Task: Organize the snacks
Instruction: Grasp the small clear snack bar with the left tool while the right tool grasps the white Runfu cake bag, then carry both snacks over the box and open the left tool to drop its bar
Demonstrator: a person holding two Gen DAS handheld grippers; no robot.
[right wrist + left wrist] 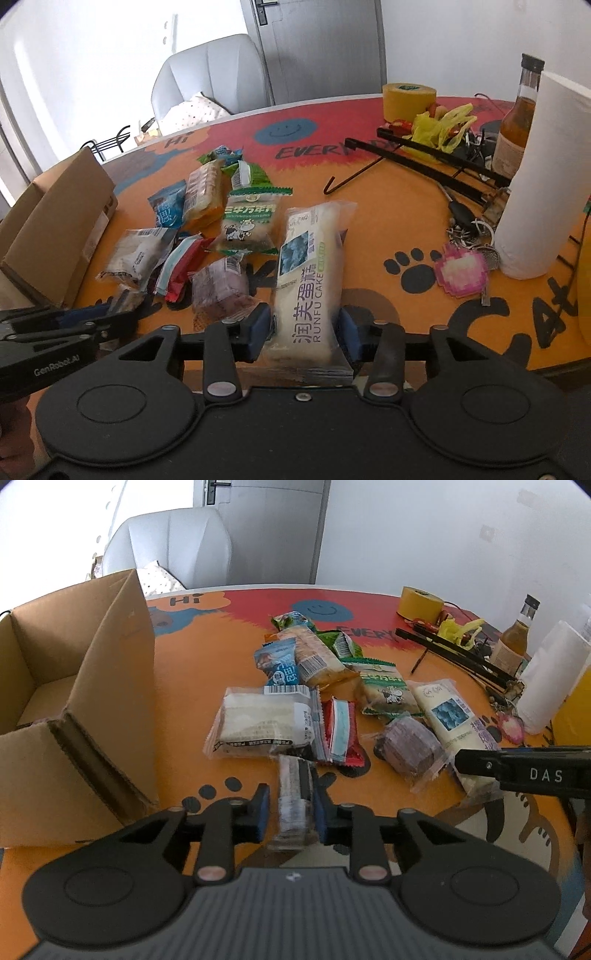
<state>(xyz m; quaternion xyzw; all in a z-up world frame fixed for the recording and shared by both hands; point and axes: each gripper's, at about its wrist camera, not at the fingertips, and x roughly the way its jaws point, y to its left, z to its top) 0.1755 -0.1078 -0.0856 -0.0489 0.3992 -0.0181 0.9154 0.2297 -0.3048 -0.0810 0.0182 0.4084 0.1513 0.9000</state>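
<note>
My left gripper [290, 806] is shut on a slim clear-wrapped snack bar [291, 794] at the near edge of the snack pile [314, 686]. It also shows at the left edge of the right wrist view as the left gripper [92, 317]. An open cardboard box [92, 701] stands to the left of the pile. My right gripper [304, 332] is open, its blue pads on either side of the white Runfu cake pack [310, 273], which lies flat on the table. In the left wrist view a right gripper finger [480, 764] reaches over that cake pack [450, 716].
On the orange printed table [406, 229] at the right stand a white paper roll [539, 177], a glass bottle [517, 125], a yellow tape roll [408, 99], a black wire rack [424, 162] and keys with a pink keychain [461, 273]. A grey chair [170, 546] stands beyond the table.
</note>
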